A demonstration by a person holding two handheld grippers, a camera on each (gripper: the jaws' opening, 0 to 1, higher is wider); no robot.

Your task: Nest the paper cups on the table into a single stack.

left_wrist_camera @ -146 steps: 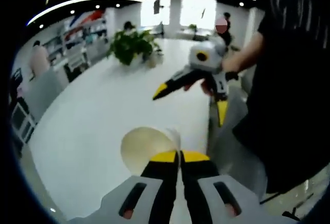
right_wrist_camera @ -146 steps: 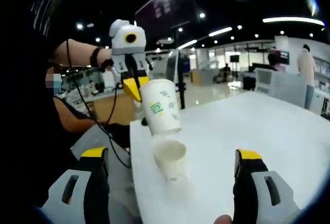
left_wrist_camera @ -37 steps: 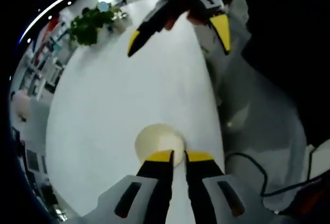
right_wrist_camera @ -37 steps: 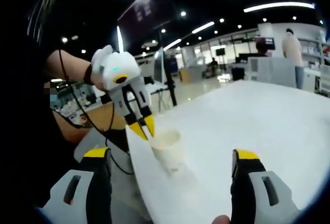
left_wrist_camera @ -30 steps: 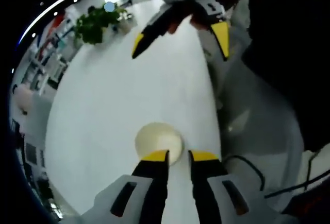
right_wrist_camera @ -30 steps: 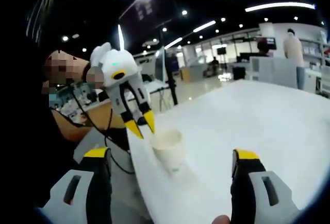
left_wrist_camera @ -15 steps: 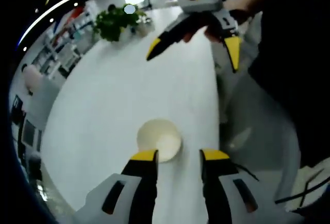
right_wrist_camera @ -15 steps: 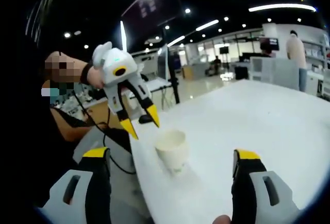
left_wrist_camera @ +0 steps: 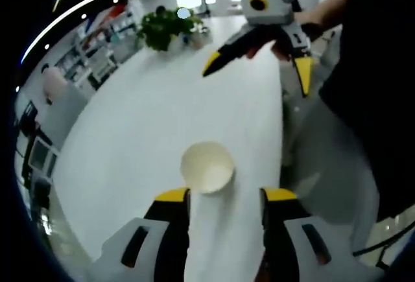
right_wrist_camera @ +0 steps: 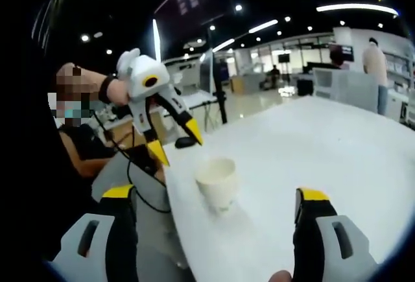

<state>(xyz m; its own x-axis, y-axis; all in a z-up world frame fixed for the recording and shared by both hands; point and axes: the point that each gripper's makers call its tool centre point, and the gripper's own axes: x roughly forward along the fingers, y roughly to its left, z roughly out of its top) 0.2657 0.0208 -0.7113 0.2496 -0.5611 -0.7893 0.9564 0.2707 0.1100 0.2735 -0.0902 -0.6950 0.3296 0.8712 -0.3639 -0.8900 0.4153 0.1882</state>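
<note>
Cup stack on the white surface, both hand-held grippers released.
The cups [left_wrist_camera: 207, 167] stand near the surface's [left_wrist_camera: 142, 120] edge, just beyond the spread left hand-held gripper [left_wrist_camera: 225, 195]; right hand-held gripper [right_wrist_camera: 217, 197] gapes too. Likely light, thin-walled, crushable: pinch the rim gently.

The white paper cup stack [right_wrist_camera: 216, 183] stands upright near the white table's [right_wrist_camera: 311, 159] edge between the right gripper's [right_wrist_camera: 217, 207] wide-spread yellow-tipped jaws, while the left gripper [right_wrist_camera: 172, 139] hangs spread just up-left of it, apparently not touching.
</note>
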